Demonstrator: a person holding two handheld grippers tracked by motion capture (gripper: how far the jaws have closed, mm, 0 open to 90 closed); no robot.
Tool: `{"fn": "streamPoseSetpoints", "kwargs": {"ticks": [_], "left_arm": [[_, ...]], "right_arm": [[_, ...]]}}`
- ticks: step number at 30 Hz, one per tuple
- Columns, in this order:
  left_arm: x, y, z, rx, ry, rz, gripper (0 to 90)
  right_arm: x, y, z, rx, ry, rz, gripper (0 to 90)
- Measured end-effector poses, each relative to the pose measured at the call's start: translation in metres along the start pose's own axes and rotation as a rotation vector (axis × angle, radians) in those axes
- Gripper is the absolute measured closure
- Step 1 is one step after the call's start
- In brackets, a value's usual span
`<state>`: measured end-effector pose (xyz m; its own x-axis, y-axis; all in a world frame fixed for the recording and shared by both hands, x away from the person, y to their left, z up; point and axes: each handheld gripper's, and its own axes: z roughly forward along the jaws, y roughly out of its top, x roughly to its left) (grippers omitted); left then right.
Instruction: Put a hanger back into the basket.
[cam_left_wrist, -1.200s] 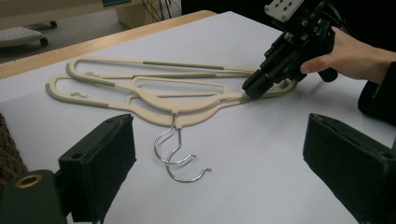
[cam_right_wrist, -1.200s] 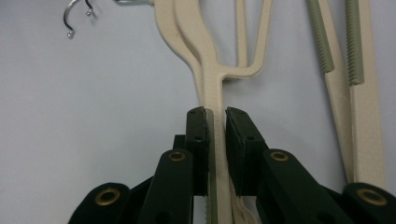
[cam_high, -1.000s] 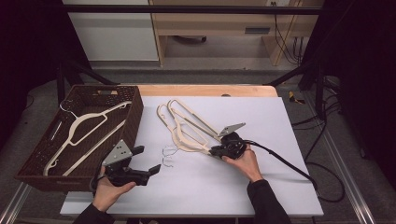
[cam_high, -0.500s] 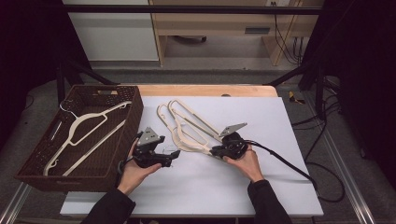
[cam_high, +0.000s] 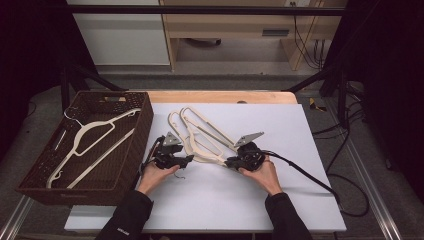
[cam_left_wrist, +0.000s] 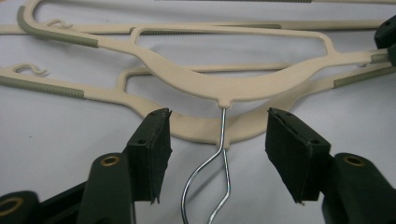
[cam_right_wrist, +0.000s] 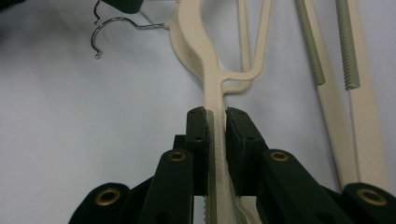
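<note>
The cream hangers (cam_high: 200, 137) lie stacked on the white table (cam_high: 280, 200), where our left gripper (cam_high: 189, 161) has just been closing, its jaws half-wide around the wire hook (cam_left_wrist: 219, 154) without touching it, while our right gripper (cam_high: 228, 163) pinches one hanger's arm tight.

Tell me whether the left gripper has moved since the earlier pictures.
Yes. The left gripper has moved away from the basket toward the hangers, its fingers closing astride a hanger's wire hook.
</note>
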<state>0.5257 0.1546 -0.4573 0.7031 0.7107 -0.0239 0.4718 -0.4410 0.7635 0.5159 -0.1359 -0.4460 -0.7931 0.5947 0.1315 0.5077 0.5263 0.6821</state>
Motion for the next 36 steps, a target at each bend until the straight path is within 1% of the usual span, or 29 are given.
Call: {"fn": "streamPoseSetpoints", "kwargs": {"ticks": [1,5,7,8,10,13,15,16,17,18,19,20,24,26,27,28,29,30,32,34,36], "left_arm": [[0.001,0.000,0.002,0.003,-0.004,0.018,43.2],[0.002,-0.003,0.011,0.008,-0.014,0.033,50.8],[0.003,-0.004,0.013,0.020,-0.018,0.043,54.9],[0.003,-0.004,0.014,0.021,-0.019,0.048,56.6],[0.003,-0.005,0.015,0.031,-0.019,0.061,61.3],[0.003,-0.004,0.014,0.031,-0.028,0.065,70.2],[0.003,-0.004,0.014,0.034,-0.030,0.077,76.0],[0.003,-0.004,0.013,0.035,-0.034,0.078,78.6],[0.003,-0.004,0.013,0.035,-0.039,0.077,80.4],[0.003,-0.005,0.013,0.036,-0.046,0.080,81.3],[0.003,-0.005,0.013,0.036,-0.046,0.089,81.9],[0.002,-0.004,0.012,0.038,-0.045,0.104,82.5],[0.000,-0.004,0.010,0.037,-0.061,0.129,86.1],[0.000,-0.003,0.008,0.032,-0.062,0.133,87.6],[0.000,-0.003,0.008,0.035,-0.069,0.131,87.9],[0.000,-0.003,0.007,0.039,-0.070,0.137,88.0],[-0.001,-0.004,0.007,0.043,-0.067,0.144,88.0],[-0.002,-0.004,0.007,0.046,-0.062,0.151,88.1],[-0.004,-0.003,0.006,0.048,-0.047,0.167,88.3],[-0.007,-0.002,0.004,0.049,-0.028,0.178,88.4],[-0.009,0.000,0.002,0.056,-0.018,0.184,88.4]], "right_arm": [[0.000,0.000,0.000,0.004,-0.003,0.000,80.0],[0.001,0.000,-0.001,0.005,0.005,0.005,80.0],[0.001,0.000,0.000,0.003,0.003,-0.002,80.0],[0.001,0.000,0.000,0.001,0.001,0.002,79.9],[0.001,0.000,0.000,0.002,0.001,0.004,80.0],[0.002,0.000,0.000,0.003,0.003,0.004,79.9],[0.002,0.000,0.000,0.005,0.004,0.003,79.9],[0.001,-0.001,0.000,0.009,0.008,-0.007,79.9],[0.001,-0.001,0.000,0.012,0.010,-0.007,79.9],[0.002,-0.001,0.000,0.007,0.019,-0.003,79.9],[0.002,-0.001,0.000,0.009,0.018,-0.009,79.9],[0.003,-0.001,0.000,0.012,0.015,-0.004,79.9],[0.003,-0.002,0.000,0.011,0.022,-0.003,79.9],[0.004,-0.002,0.000,0.019,0.021,-0.006,79.9],[0.004,-0.003,0.000,0.020,0.022,-0.013,79.9],[0.005,-0.003,0.000,0.028,0.029,-0.013,79.9],[0.005,-0.003,0.000,0.032,0.025,-0.015,79.9],[0.006,-0.004,0.001,0.024,0.027,-0.011,79.9],[0.005,-0.004,0.001,0.030,0.031,-0.027,79.9],[0.006,-0.004,0.000,0.027,0.031,-0.021,79.8],[0.008,-0.004,-0.001,0.021,0.028,-0.014,79.8]]}}
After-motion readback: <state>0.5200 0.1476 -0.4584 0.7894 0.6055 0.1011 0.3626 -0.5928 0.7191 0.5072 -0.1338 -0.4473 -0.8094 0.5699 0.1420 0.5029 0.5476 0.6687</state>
